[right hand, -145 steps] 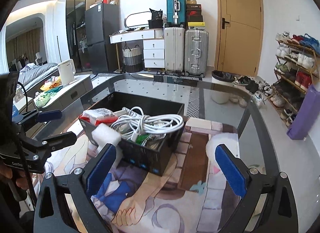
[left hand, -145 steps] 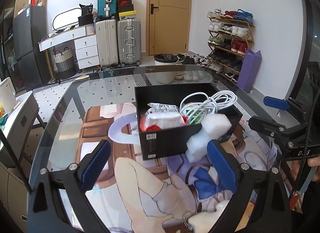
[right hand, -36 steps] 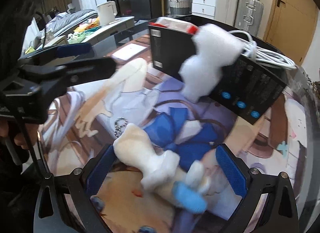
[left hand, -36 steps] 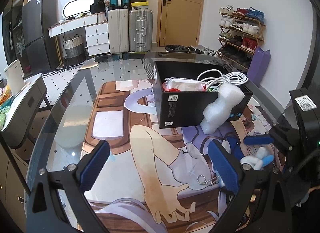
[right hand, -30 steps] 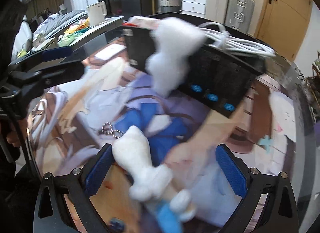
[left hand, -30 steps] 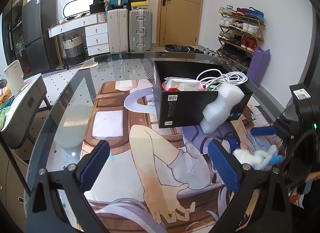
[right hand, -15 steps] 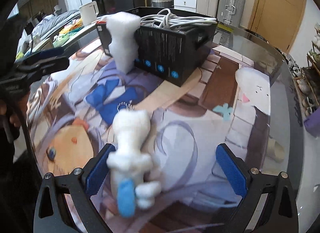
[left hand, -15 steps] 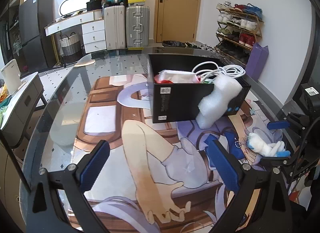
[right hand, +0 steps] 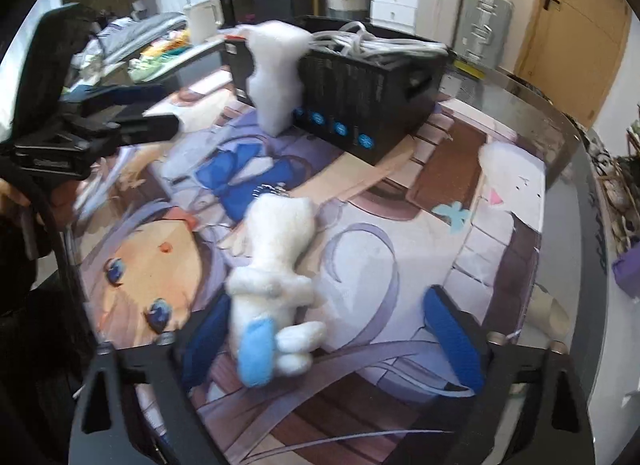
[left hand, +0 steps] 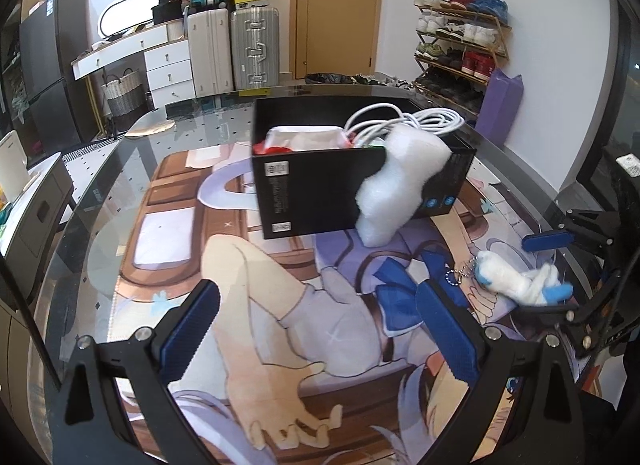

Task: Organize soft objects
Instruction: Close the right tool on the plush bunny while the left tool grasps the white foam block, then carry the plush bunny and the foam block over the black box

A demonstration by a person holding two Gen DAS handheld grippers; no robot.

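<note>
A small white plush toy [right hand: 276, 261] with blue feet and a key chain lies on the printed mat, between the wide-open fingers of my right gripper [right hand: 332, 341], close to the left finger. It also shows in the left wrist view [left hand: 516, 279]. A white foam piece [left hand: 396, 185] leans against the side of a black box [left hand: 304, 193]; both also show in the right wrist view, the foam [right hand: 276, 77] and the box [right hand: 372, 85]. My left gripper [left hand: 320, 337] is open and empty above the mat, short of the box.
The black box holds white cables [left hand: 404, 121] and a white and red packet [left hand: 304, 137]. The printed mat [left hand: 248, 265] covers a round glass table [left hand: 100, 185]. Suitcases, a drawer unit and a shoe rack stand beyond the table.
The right gripper has swung round and the plush toy now lies between its open fingers on the mat. The left gripper has moved a little closer to the box.
</note>
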